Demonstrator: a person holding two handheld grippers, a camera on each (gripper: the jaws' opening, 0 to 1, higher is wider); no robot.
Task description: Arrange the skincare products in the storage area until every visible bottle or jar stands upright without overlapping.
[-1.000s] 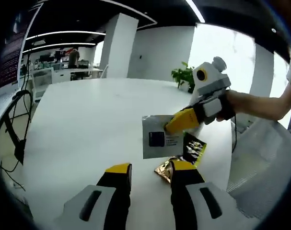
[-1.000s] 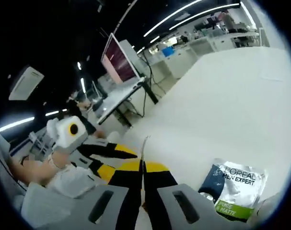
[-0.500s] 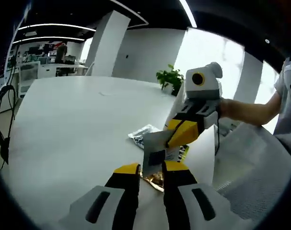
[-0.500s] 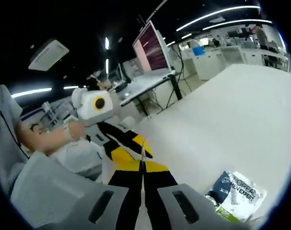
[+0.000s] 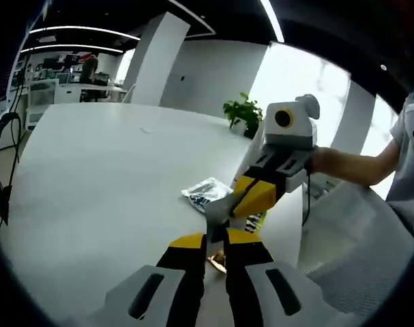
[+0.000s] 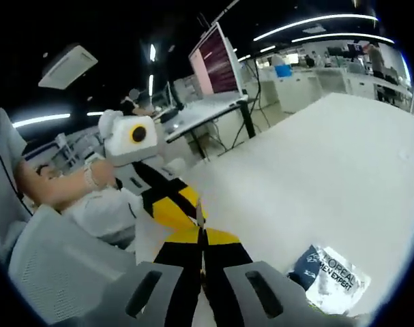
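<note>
In the left gripper view, the left hand-held gripper rose from the near edge with its yellow-tipped jaws drawn close together on the lower edge of a flat silver sachet, the sheet passing into the narrow gap between them. The right hand-held gripper reached in from the right, its jaws pinched shut on the upper right part of the same sachet, so the packet hung between the two tools above the white worktop. Just beyond the silver sachet, a white and dark sachet lay flat on the worktop, and a gold foil packet showed in part behind the left jaws; whether it touched them could not be told. A person's forearm ran off to the right behind the right tool. In the right gripper view, the right hand-held gripper had its jaws closed with the silver sachet seen edge-on as a thin line rising from between them, and the left hand-held gripper met it from the left. A white, dark and green sachet lay flat on the worktop to the near right.
</note>
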